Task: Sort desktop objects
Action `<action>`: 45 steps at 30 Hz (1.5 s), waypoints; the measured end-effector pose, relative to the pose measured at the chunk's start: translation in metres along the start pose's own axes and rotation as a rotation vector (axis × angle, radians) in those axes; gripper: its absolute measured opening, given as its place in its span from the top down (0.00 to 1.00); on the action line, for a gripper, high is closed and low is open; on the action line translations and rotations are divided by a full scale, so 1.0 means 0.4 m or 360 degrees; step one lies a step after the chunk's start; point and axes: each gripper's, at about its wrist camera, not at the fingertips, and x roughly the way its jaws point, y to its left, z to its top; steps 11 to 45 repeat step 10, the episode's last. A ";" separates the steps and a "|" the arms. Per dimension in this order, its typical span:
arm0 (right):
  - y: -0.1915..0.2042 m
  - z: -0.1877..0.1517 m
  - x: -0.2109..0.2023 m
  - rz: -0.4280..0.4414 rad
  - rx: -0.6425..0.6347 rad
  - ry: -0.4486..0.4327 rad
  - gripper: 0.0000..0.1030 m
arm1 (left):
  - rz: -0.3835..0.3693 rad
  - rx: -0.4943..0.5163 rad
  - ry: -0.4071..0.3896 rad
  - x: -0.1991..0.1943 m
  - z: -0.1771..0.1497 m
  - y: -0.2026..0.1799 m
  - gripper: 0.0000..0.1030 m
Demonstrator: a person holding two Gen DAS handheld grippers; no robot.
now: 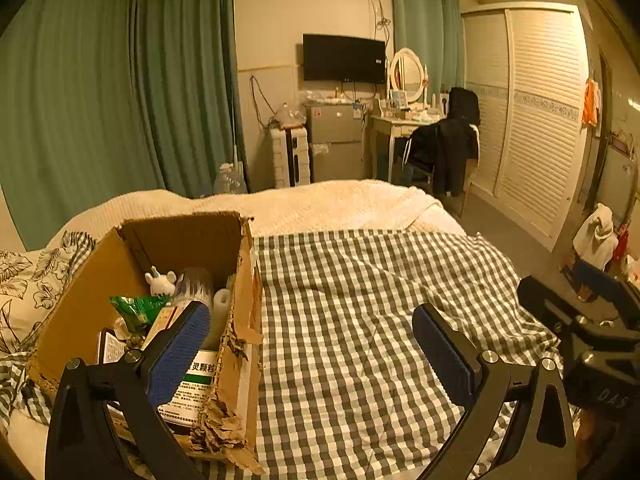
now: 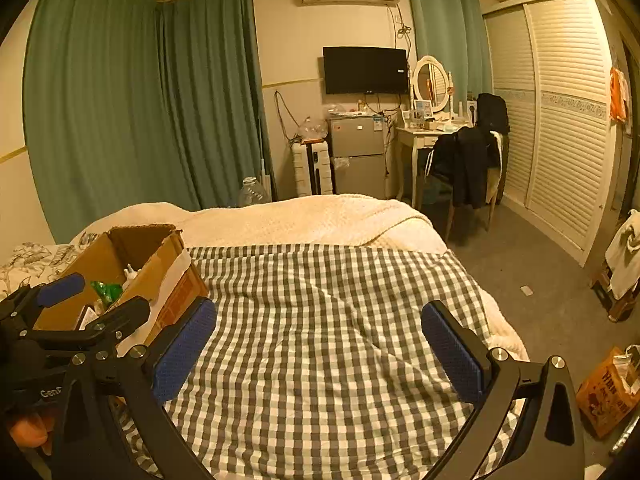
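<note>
Left wrist view: we look along our left gripper (image 1: pixel 312 356), its blue-padded fingers spread wide and holding nothing, above a bed covered by a grey and white checked sheet (image 1: pixel 360 300). A torn cardboard box (image 1: pixel 100 272) sits open on the bed at the left, and the gripper's left finger (image 1: pixel 178 354) overlaps the box's near corner in this view; we cannot tell if they touch. Inside the box we see a small white plush toy (image 1: pixel 160 282), a crumpled green packet (image 1: pixel 138 310), a white cylinder (image 1: pixel 221 308) and a white carton with green print (image 1: pixel 192 390), packed close together. Our right gripper (image 1: pixel 592 320) shows at the right edge, over the side of the bed. Right wrist view: our right gripper (image 2: pixel 320 356) is also spread wide and empty, hovering over the bare checked sheet (image 2: pixel 320 320), with the box (image 2: pixel 132 256) off to its left and the left gripper (image 2: pixel 80 312) in front of that box. A cream blanket (image 2: pixel 300 216) covers the far end of the bed. Beyond it stand green curtains (image 2: pixel 120 100), a wall-mounted black screen (image 2: pixel 365 70), a small grey fridge (image 2: pixel 358 156), a vanity with an oval mirror (image 2: pixel 431 82), a chair draped in dark clothes (image 2: pixel 468 168) and a white louvred wardrobe (image 2: pixel 560 120). An orange bag (image 2: pixel 606 392) lies on the floor at lower right.
</note>
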 end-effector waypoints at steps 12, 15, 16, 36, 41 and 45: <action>-0.012 -0.008 -0.018 -0.0004 0.0020 -0.0001 0.00 | 0.0010 0.0014 -0.0022 -0.024 0.003 -0.010 0.00; -0.012 -0.008 -0.018 -0.0004 0.0020 -0.0001 0.00 | 0.0010 0.0014 -0.0022 -0.024 0.003 -0.010 0.00; -0.012 -0.008 -0.018 -0.0004 0.0020 -0.0001 0.00 | 0.0010 0.0014 -0.0022 -0.024 0.003 -0.010 0.00; -0.012 -0.008 -0.018 -0.0004 0.0020 -0.0001 0.00 | 0.0010 0.0014 -0.0022 -0.024 0.003 -0.010 0.00; -0.012 -0.008 -0.018 -0.0004 0.0020 -0.0001 0.00 | 0.0010 0.0014 -0.0022 -0.024 0.003 -0.010 0.00; -0.012 -0.008 -0.018 -0.0004 0.0020 -0.0001 0.00 | 0.0010 0.0014 -0.0022 -0.024 0.003 -0.010 0.00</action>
